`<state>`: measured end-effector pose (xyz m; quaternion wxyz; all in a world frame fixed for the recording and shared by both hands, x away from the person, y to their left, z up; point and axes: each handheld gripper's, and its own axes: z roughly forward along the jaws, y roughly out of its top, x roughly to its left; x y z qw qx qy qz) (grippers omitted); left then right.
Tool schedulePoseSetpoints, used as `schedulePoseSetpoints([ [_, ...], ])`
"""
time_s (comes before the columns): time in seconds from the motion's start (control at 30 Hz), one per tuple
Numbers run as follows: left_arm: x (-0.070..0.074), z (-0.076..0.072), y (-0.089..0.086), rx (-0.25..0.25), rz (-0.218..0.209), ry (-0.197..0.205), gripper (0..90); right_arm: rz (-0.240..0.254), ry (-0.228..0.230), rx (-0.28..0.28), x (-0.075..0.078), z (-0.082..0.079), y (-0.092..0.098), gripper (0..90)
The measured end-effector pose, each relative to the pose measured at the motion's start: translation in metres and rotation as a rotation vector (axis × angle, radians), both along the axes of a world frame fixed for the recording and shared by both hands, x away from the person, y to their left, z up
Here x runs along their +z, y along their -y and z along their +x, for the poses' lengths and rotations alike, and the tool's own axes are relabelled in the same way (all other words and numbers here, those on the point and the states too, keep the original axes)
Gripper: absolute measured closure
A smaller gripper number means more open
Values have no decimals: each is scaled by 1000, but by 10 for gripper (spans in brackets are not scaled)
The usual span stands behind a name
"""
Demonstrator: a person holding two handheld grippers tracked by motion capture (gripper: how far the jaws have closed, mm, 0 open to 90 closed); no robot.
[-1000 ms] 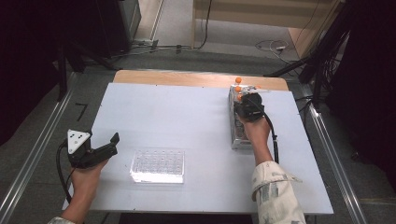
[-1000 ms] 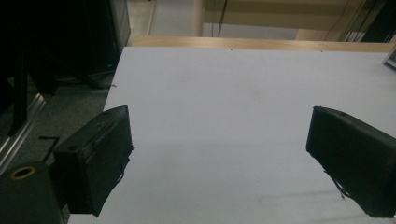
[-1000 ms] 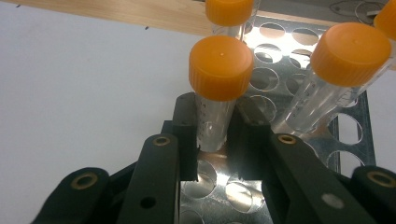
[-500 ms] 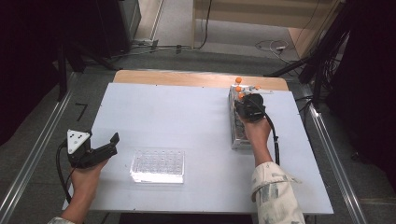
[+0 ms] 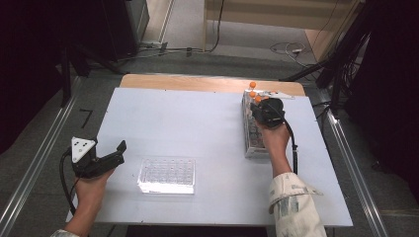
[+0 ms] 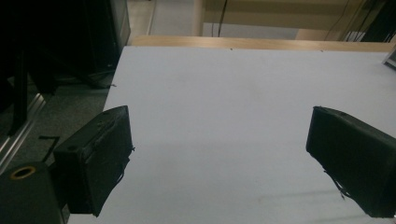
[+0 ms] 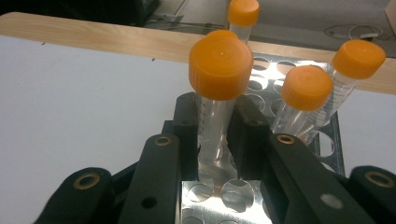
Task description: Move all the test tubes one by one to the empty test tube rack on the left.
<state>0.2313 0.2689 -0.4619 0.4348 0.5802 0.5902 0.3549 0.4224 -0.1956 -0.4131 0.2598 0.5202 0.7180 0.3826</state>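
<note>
Right hand-held gripper (image 7: 215, 140) pinches a clear orange-capped plastic tube (image 7: 217, 100) over the perforated metal rack (image 7: 299, 70) at two o'clock; left hand-held gripper (image 6: 219, 158) spread, idle. Early going.

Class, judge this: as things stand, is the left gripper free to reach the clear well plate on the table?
Probably yes. The left gripper stands open beside the well plate, with bare table between them and nothing in its jaws.

No readable text, labels or numbers anywhere.
</note>
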Motion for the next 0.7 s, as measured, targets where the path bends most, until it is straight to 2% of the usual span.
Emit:
schedulePoseSetpoints([
  [0.5,0,0,0,-1,-1,0,73,15,46,9,17,-9,4,721],
  [0.7,0,0,1,-2,0,1,73,16,57,35,26,-14,3,722],
])
